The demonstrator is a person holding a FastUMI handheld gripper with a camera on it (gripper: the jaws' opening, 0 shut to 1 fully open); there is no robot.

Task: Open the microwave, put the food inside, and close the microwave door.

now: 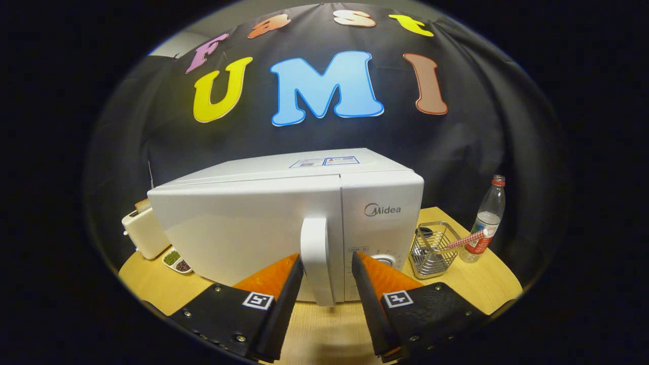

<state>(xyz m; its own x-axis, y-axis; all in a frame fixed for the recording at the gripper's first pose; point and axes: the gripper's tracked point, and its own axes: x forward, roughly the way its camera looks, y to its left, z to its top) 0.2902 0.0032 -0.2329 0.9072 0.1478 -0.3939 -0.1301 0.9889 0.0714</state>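
Note:
A white microwave (pixel 243 228) stands on the wooden table (pixel 324 329), its door facing me and looking shut or nearly so. The door's vertical white handle (pixel 315 253) sits between my fingers. My gripper (pixel 327 259) is open around the handle: the left fingertip (pixel 298 268) lies right against the handle's left side, while the right fingertip (pixel 357 266) stands a little apart from it, in front of the control panel (pixel 380 238). Nothing is held.
A white toaster (pixel 143 232) with bread in it stands to the left of the microwave, with a small dish (pixel 177 261) of green and dark bits before it. To the right are a wire basket (pixel 430 248) with a striped stick and a plastic bottle (pixel 488 218).

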